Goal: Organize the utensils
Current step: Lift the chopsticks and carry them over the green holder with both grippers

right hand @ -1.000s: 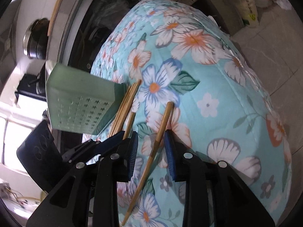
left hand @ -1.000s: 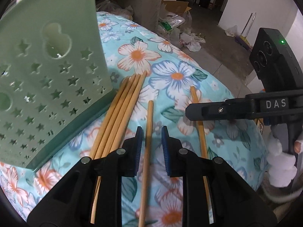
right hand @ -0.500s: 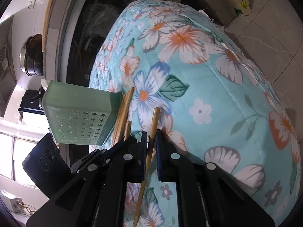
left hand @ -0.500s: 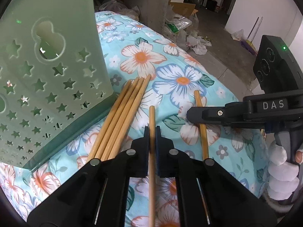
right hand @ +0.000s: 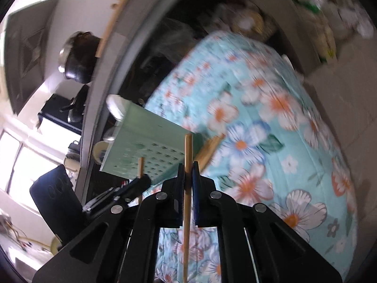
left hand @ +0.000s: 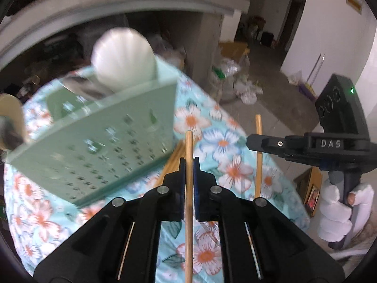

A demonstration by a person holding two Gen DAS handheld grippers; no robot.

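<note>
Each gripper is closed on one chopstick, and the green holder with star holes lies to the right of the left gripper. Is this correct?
Not quite. In the left wrist view the green holder sits to the left of the left gripper, not to the right. The rest holds: the left gripper is closed on one chopstick, and the right gripper is closed on another chopstick.

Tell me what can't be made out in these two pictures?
- Left wrist view: motion blur smears the green holder; its cutouts are unreadable.
- The lower end of the left gripper's chopstick leaves the bottom edge.
- The chopsticks on the cloth sit mostly behind holder and gripper; no count possible.
- Right wrist view: the right gripper's chopstick is likewise cut off.
</note>
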